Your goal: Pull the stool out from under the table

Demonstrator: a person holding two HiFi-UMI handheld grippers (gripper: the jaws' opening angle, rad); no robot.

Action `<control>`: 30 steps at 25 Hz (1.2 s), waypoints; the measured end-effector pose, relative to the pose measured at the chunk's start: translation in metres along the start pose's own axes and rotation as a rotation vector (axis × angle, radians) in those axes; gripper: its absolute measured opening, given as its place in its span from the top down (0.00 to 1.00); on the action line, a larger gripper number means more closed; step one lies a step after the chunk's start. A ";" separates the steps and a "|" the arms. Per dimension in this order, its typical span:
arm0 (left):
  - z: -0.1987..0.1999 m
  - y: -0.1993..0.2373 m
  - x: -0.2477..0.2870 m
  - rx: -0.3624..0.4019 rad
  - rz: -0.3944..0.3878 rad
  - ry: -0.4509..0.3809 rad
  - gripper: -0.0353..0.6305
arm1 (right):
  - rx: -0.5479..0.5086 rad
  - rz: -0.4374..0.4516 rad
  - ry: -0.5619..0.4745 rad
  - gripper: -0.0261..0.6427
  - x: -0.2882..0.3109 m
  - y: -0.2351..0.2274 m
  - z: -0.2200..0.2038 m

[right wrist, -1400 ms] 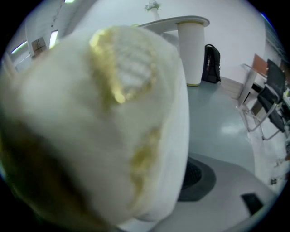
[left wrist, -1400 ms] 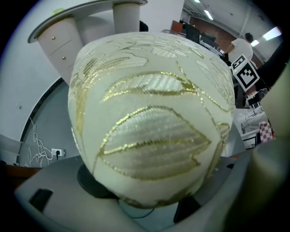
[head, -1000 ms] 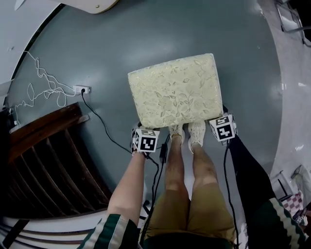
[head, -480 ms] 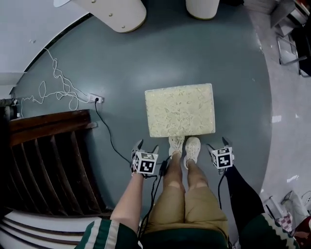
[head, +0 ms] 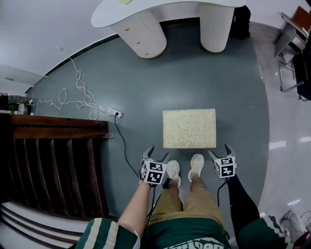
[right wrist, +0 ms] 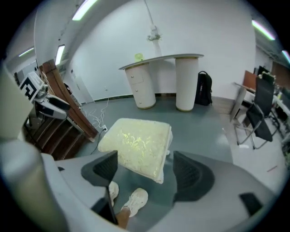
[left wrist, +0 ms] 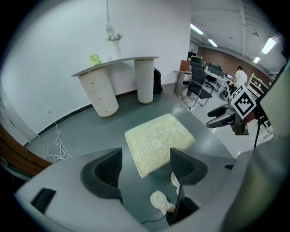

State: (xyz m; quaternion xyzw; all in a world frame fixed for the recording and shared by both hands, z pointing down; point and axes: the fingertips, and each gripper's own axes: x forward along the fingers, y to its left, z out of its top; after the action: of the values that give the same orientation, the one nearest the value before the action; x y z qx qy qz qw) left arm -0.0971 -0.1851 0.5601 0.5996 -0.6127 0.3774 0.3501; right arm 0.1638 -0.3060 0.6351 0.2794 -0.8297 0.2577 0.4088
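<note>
The stool (head: 189, 128), a low block with a cream leaf-patterned cushion, stands on the grey-green floor well out in front of the white table (head: 160, 10). My left gripper (head: 155, 154) hangs open near its front left corner, clear of it. To the front right, my right gripper (head: 219, 151) is also open and apart from it. In the left gripper view the stool (left wrist: 156, 140) lies beyond my empty jaws (left wrist: 146, 166). The right gripper view shows the stool (right wrist: 136, 145) below my own open jaws (right wrist: 147, 170).
The person's white shoes (head: 197, 165) stand just in front of the stool. A dark wooden slatted structure (head: 53, 160) fills the left. A power strip (head: 115, 113) with a white cable lies on the floor. Office chairs (head: 291, 48) and a black backpack (head: 240, 22) sit at the right.
Both grippers have lifted up and away from the stool's front corners. The head view has risen too, so the stool looks smaller and the white table has come into view.
</note>
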 end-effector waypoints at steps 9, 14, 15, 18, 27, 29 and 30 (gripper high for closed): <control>0.112 0.022 -0.103 0.070 0.039 -0.225 0.44 | -0.022 0.002 -0.186 0.37 -0.081 0.031 0.101; 0.151 0.038 -0.150 0.081 0.029 -0.361 0.44 | -0.010 -0.038 -0.310 0.37 -0.126 0.064 0.148; 0.156 0.039 -0.159 0.080 0.019 -0.385 0.44 | -0.004 -0.051 -0.330 0.37 -0.135 0.072 0.153; 0.171 0.043 -0.185 0.102 -0.020 -0.465 0.44 | 0.005 -0.088 -0.374 0.37 -0.162 0.097 0.167; 0.183 0.052 -0.280 0.225 -0.129 -0.651 0.42 | -0.016 -0.197 -0.580 0.36 -0.261 0.184 0.229; 0.180 0.058 -0.302 0.230 -0.153 -0.687 0.41 | -0.016 -0.227 -0.632 0.36 -0.284 0.205 0.235; 0.179 0.061 -0.313 0.232 -0.163 -0.705 0.41 | -0.022 -0.239 -0.651 0.36 -0.294 0.216 0.238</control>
State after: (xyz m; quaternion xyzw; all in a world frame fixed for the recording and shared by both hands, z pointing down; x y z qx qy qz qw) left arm -0.1431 -0.1965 0.1975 0.7751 -0.5991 0.1857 0.0767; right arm 0.0408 -0.2343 0.2240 0.4377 -0.8808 0.0962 0.1528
